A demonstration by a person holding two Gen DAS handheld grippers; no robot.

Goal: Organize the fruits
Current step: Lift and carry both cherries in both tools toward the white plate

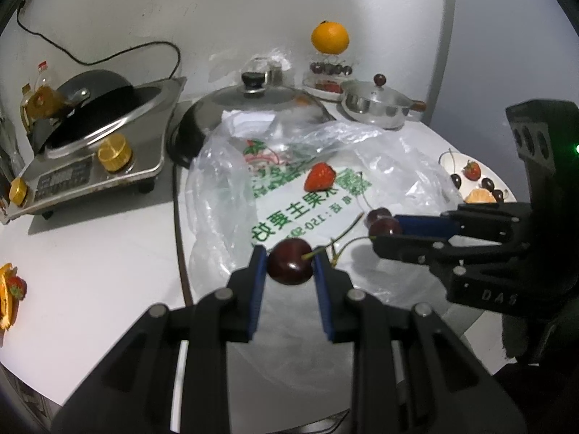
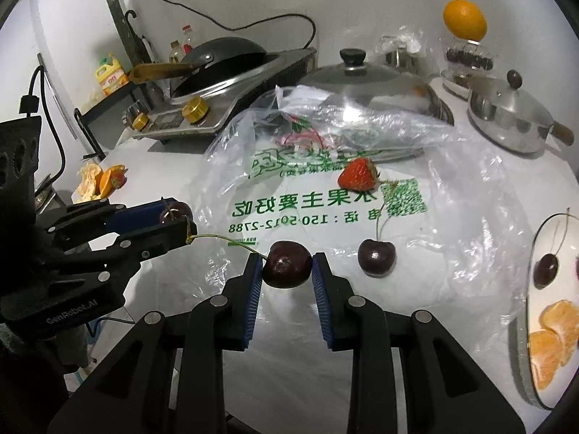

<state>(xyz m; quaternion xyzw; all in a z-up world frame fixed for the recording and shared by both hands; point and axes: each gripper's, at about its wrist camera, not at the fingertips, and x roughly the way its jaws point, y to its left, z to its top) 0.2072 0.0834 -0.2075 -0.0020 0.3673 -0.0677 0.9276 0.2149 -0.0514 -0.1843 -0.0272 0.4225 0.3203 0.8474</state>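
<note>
A: In the left wrist view, what is held by the left tool [image 1: 289, 266]?

B: A dark cherry [image 1: 289, 267] is clamped between its blue pads, jaws closed about it, just in front of the printed plastic bag [image 1: 289, 195]. The right tool [image 1: 385, 233] is seen at the right of the bag, tilted in sideways, with a second cherry [image 1: 384, 227] pinched at its tip. A thin stem appears to run between the two cherries.

A: What could go wrong?

B: If the cherries are joined by that stem, it could be snapped unevenly when they are pulled apart, or a cherry could be squeezed out of smooth pads. Soft fruit could also be bruised by a tight grip.

A: And the right wrist view?

B: The second cherry [image 2: 286, 265] is seen gripped by the right tool [image 2: 286, 266], jaws narrowly apart on it, at the near edge of the bag [image 2: 325, 199]. The left tool [image 2: 175, 217] is reached in from the left of the bag, its cherry [image 2: 177, 211] held, the stem drawn taut between. A loose cherry [image 2: 376, 257] and a strawberry [image 2: 358, 173] lie on the bag; a plate [image 2: 524, 343] of fruit stands at the bag's right edge on the bench.

A: The pose?

B: Both tools are angled downward toward the bag, facing each other.
</note>
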